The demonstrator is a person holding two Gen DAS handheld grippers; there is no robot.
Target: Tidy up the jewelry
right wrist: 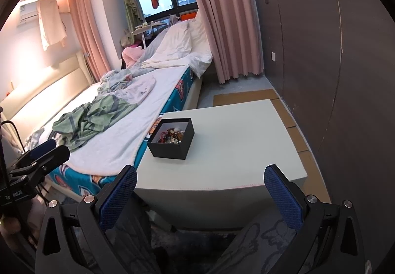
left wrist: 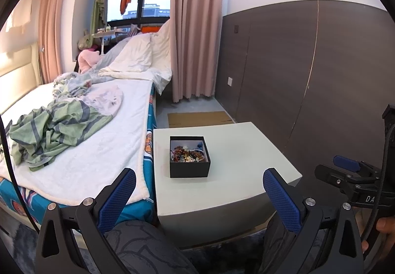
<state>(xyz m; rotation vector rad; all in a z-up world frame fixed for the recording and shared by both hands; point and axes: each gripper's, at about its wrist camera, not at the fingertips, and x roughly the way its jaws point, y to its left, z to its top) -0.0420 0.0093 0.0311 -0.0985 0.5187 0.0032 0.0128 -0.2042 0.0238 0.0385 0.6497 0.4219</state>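
Bedroom, grey panelled wall, pale square low table (left wrist: pixel 246 150) beside bed (left wrist: pixel 98 150). Open black cardboard box (left wrist: pixel 189 169) of mixed jewelry (left wrist: pixel 187 153) sits near table's bed-side edge (lidless, likely for top access). Left gripper (left wrist: pixel 198 196) and right gripper (right wrist: pixel 200 196) spread wide, empty, short of table's near edge.

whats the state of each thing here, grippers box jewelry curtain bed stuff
left gripper: open, empty, held short of the table
right gripper: open, empty, held short of the table
black box: lid off, upright on the white table
jewelry: heaped in a tangle inside the box
pink curtain: drawn partway, window exposed
green striped cloth: crumpled on the bed
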